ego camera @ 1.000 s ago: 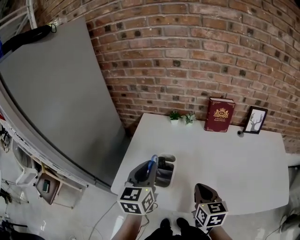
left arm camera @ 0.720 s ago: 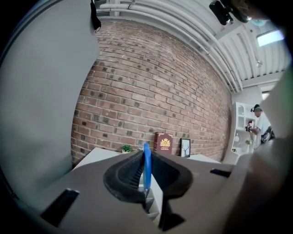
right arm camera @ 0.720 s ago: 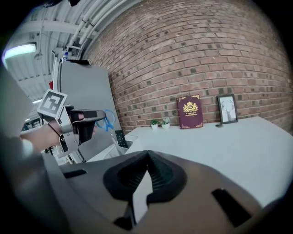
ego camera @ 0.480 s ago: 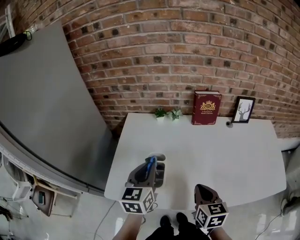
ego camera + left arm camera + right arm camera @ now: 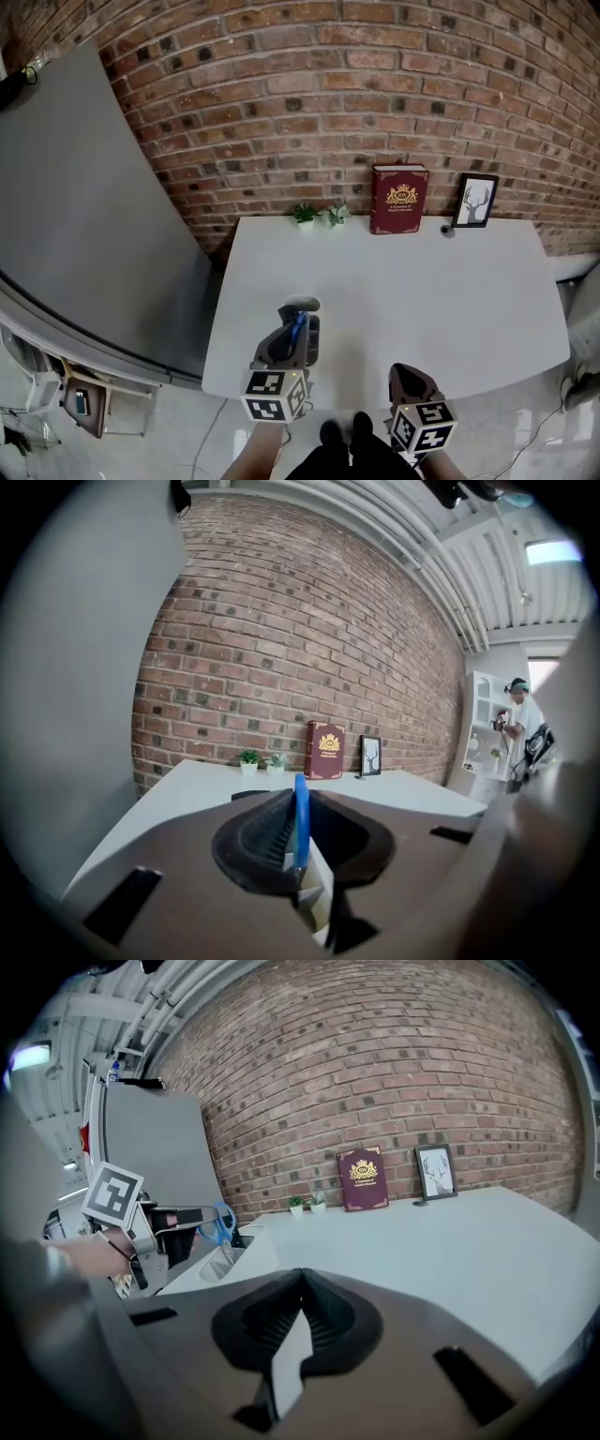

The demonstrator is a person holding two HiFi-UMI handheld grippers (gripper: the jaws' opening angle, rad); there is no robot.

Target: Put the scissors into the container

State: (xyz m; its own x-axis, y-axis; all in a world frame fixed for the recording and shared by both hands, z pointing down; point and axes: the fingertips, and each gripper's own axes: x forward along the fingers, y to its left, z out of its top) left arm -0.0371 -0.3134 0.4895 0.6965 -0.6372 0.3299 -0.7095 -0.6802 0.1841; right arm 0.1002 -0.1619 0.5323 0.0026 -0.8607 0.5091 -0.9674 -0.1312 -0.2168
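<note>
Scissors with blue handles [image 5: 298, 328] are pinched upright in my left gripper [image 5: 292, 336], which is shut on them. They hang over a small white container [image 5: 315, 341] near the front left corner of the white table [image 5: 422, 291]. In the right gripper view the blue handle [image 5: 221, 1224] sits above the container [image 5: 240, 1258], blades pointing down into it. The left gripper view shows the blue handle [image 5: 301, 816] edge-on between the jaws. My right gripper [image 5: 410, 377] hovers at the table's front edge, shut and holding nothing [image 5: 300, 1321].
Along the brick wall stand a red book [image 5: 398, 199], a framed picture [image 5: 475, 201] and two tiny potted plants [image 5: 305, 215]. A tall grey panel [image 5: 84, 216] rises left of the table. A person [image 5: 516, 716] stands far off to the right.
The head view has swung, so the table sits more central. My left gripper stays over the container with the scissors in it. The right gripper has hardly moved.
</note>
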